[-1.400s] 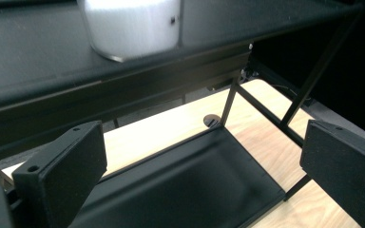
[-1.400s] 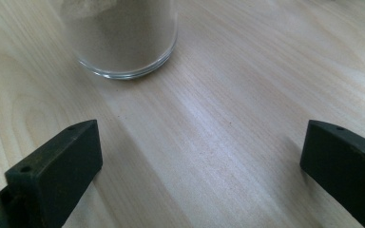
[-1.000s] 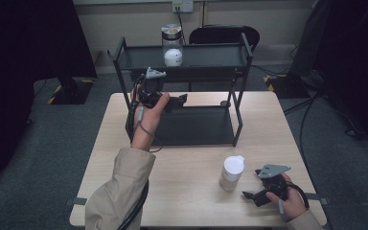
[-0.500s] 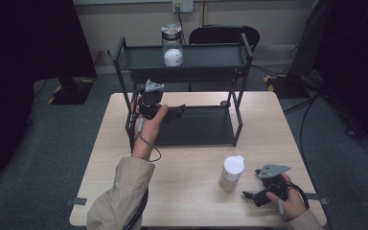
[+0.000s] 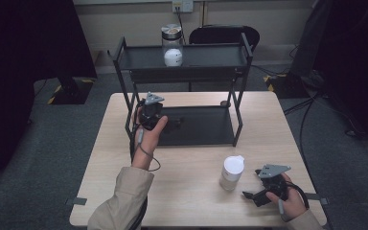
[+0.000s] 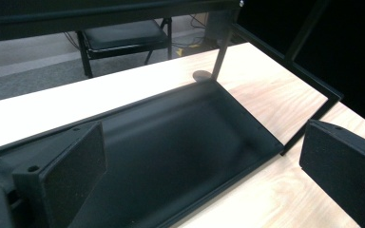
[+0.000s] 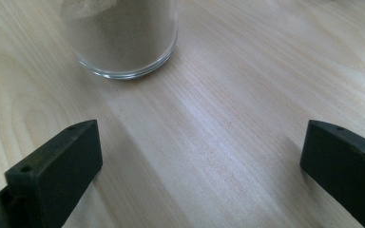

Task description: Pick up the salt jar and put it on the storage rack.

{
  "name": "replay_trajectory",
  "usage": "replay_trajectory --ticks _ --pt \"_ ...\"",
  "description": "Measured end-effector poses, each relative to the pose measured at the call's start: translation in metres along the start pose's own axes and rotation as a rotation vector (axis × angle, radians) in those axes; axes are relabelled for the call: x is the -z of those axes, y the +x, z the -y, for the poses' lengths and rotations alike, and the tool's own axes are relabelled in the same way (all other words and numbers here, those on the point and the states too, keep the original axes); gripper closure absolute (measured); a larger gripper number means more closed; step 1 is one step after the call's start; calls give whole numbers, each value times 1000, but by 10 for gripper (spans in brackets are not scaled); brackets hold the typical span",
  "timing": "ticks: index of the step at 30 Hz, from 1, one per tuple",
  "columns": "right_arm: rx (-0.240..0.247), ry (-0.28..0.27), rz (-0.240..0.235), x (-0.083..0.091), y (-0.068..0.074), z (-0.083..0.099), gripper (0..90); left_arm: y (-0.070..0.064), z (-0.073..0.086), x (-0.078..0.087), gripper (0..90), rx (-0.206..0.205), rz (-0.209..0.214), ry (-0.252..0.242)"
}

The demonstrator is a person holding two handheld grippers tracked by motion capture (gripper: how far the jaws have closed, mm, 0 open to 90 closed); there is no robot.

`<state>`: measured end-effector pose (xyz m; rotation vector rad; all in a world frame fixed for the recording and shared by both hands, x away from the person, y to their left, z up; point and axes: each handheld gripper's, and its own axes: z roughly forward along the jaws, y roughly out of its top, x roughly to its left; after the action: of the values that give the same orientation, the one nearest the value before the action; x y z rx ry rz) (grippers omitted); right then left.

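A black two-tier metal rack (image 5: 242, 50) stands at the back of the wooden table. On its top shelf is a glass jar (image 5: 172, 45) with white contents. My left gripper (image 5: 163, 119) hovers open at the left end of the rack's lower tray (image 5: 206, 129). In the left gripper view its wide-apart jaws (image 6: 204, 161) frame the bare black tray (image 6: 171, 156). A white-lidded jar of pale powder (image 5: 232, 171) stands near the table's front right. My right gripper (image 5: 255, 196) rests open just right of it, pointing at the jar's base (image 7: 123, 38).
A black chair (image 5: 225, 33) stands behind the table and also appears in the left gripper view as a chair (image 6: 123, 35). The rack's thin uprights (image 5: 237, 120) border the lower tray. Bare wood (image 5: 187, 191) spreads across the table's front.
My left gripper has drawn back toward the person, from deeper under the top shelf to the tray's front left. The right gripper and the powder jar have stayed put.
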<state>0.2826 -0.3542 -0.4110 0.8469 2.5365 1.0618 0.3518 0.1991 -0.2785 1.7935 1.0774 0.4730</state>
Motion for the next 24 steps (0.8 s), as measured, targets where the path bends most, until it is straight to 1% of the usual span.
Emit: replay_trajectory --ticks 3,7,10,12,14,17,24 --pt "0 0 0 0 0 0 0 1 5 0 14 -1 5 5" --pt "0 0 0 0 0 0 0 5 13 -2 14 8 6 13" --pt "0 0 0 0 0 0 0 7 22 -3 14 26 7 16" --pt "0 0 0 0 0 0 0 9 27 -4 14 27 8 24" --pt "0 0 0 0 0 0 0 12 33 -5 15 38 12 29" --pt "0 0 0 0 0 0 0 14 41 -5 15 53 5 30" --pt "0 0 0 0 0 0 0 17 56 -6 15 75 10 27"
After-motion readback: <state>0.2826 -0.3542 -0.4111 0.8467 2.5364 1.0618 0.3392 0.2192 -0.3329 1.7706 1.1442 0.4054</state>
